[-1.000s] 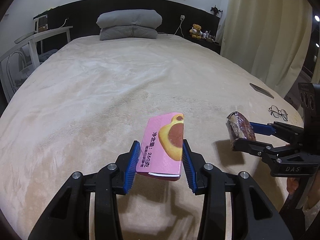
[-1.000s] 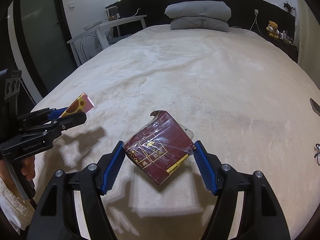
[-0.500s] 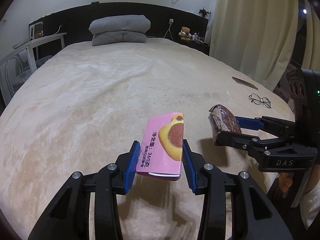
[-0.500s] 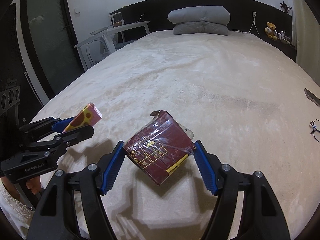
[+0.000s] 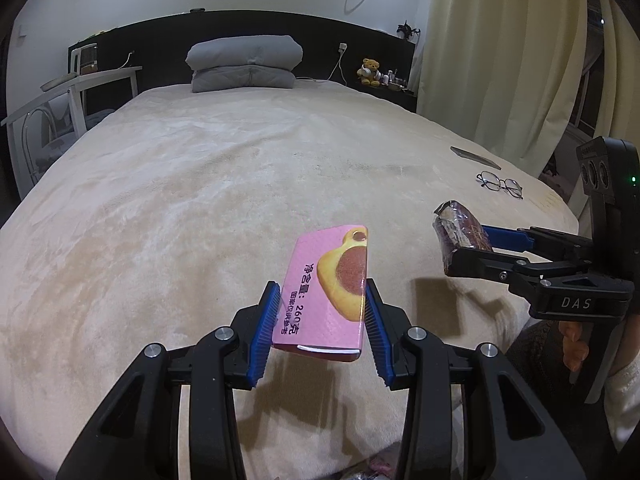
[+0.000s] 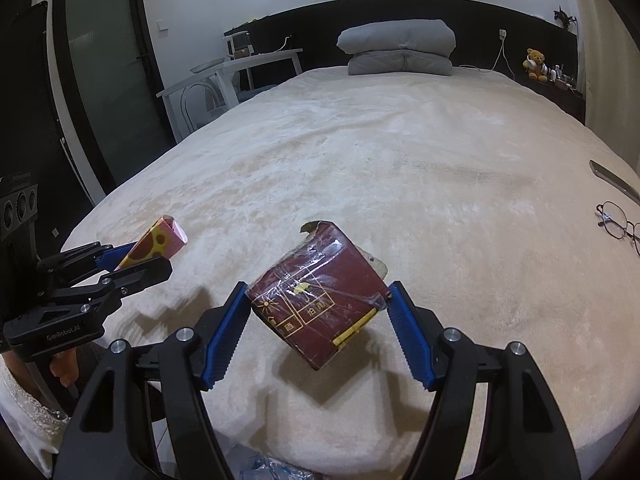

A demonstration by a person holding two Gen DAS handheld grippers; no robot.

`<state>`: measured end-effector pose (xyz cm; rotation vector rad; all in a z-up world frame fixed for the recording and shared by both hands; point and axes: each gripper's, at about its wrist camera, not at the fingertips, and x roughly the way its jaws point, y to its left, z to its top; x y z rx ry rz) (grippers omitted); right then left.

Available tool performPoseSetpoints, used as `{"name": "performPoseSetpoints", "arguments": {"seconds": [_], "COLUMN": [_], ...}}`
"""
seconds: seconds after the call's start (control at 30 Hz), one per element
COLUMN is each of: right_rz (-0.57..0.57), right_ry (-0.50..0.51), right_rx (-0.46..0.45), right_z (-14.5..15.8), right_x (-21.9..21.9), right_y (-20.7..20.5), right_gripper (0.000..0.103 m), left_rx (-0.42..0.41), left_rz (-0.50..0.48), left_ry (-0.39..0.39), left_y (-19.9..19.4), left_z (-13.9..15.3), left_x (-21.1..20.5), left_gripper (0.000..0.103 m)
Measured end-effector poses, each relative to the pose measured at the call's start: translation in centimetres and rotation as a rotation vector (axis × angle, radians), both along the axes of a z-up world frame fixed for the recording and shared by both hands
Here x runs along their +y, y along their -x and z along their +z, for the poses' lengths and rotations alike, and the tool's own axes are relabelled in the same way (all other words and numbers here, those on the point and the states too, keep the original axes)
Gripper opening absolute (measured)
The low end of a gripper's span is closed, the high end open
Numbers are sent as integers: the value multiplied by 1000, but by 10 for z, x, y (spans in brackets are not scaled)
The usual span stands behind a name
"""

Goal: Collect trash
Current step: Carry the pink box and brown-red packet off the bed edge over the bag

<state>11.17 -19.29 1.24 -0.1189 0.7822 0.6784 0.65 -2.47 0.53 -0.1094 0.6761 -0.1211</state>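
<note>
l tool (image 5: pixel 320 320) & r tool (image 6: pixel 318 320) both clamped, tilted down.

Pink box (image 5: pixel 326 300) with a yellow-and-red picture, dark red wrapped box (image 6: pixel 320 300), beige bed cover (image 5: pixel 200 200).

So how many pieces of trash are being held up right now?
2. The pink box is pinched in the left tool, and the dark red packet is in the right tool, both above the bed. More may be hidden below the bed's edge.
</note>
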Motion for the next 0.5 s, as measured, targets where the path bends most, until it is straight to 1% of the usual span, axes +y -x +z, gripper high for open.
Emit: {"name": "performPoseSetpoints", "arguments": {"seconds": [0.27,0.5], "right_rz": [5,22], "right_ry": [13,26], "right_rx": [-17,-18], "right_z": [-3,-9], "right_x": [-17,-26], "right_y": [41,77], "right_gripper": [69,69], "left_rx": [1,-4], "left_rz": [-15,-18], "left_ry": [23,32], "left_y": [44,73], "left_z": [-8,-11], "left_x": [-18,-34], "left_gripper": [42,42]}}
